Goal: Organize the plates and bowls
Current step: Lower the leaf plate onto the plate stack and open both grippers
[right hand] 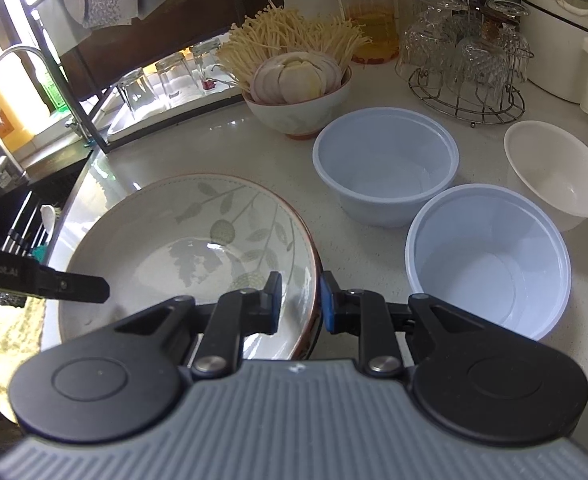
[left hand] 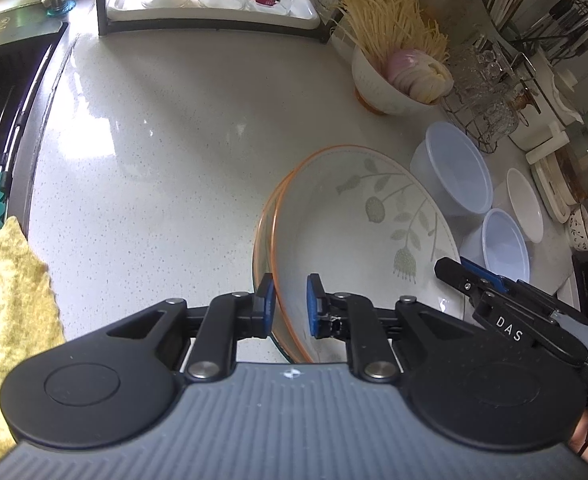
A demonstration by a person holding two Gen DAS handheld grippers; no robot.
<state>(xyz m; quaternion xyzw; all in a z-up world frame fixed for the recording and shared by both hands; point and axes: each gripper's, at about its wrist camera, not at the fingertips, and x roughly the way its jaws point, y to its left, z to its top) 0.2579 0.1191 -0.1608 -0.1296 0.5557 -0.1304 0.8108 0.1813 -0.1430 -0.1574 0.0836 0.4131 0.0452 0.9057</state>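
Both the left gripper (left hand: 290,306) and right gripper (right hand: 299,304) straddle, jaws narrow, opposite rims of the leaf-patterned ceramic plate (right hand: 198,236); next: lift level.

Left gripper (left hand: 290,305) has its fingers (left hand: 267,304) straddling the leaf-patterned plate (left hand: 357,224) rim on the desk (left hand: 154,160). Two plastic bowls (left hand: 451,168) sit just beyond the plate.

A wide leaf-patterned plate (right hand: 198,248) with an orange-brown rim sat stacked on another like it. Just beside stood two pale blue plastic bowls (right hand: 385,164) (right hand: 489,260) and a small white bowl (right hand: 557,172), all upright, empty.
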